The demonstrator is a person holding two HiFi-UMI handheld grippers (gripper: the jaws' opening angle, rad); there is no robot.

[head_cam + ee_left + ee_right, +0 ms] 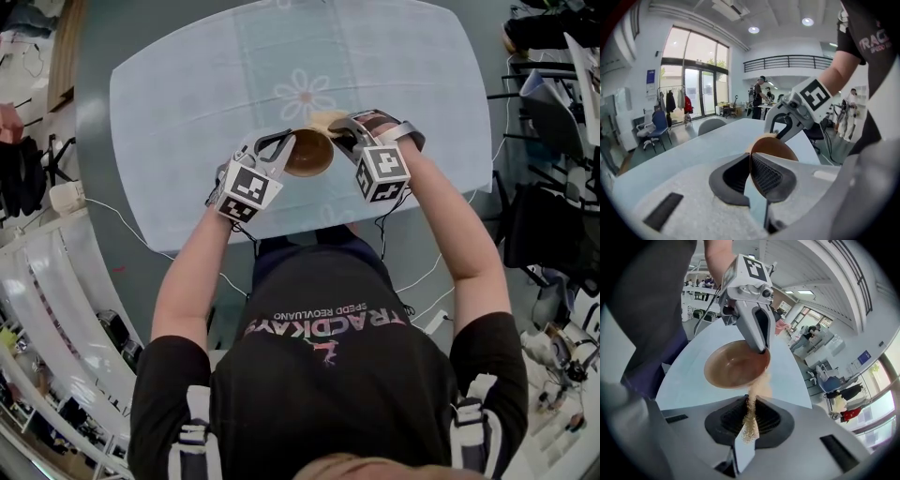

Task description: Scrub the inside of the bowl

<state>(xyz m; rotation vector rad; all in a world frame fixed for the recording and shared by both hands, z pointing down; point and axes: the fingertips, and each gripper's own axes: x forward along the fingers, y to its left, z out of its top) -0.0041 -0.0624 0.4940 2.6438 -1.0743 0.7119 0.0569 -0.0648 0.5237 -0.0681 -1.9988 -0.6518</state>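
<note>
Scrubbing time at the pale blue cloth-covered table (187, 94): in my left gripper (281, 145) I hold the round, glossy brown bowl (733, 366) clear of the table. The bowl is tilted so its hollow faces my right gripper (345, 131). The left fingers (771, 176) are all but closed, pinching the bowl's thin rim between their dark ribbed pads. The right fingers (768, 420) are clamped on a tan, fibrous scrubbing pad (751, 420). Its free end reaches up to the bowl's rim, just beside the left gripper's tip. I judge the scrub to be at its start, or between strokes, with the pad at the rim and not down in the hollow. Next, the pad needs to go down against the inner wall and rub round it. Meanwhile the left grip must stay firm, as a rim pinch could slip under that push.
</note>
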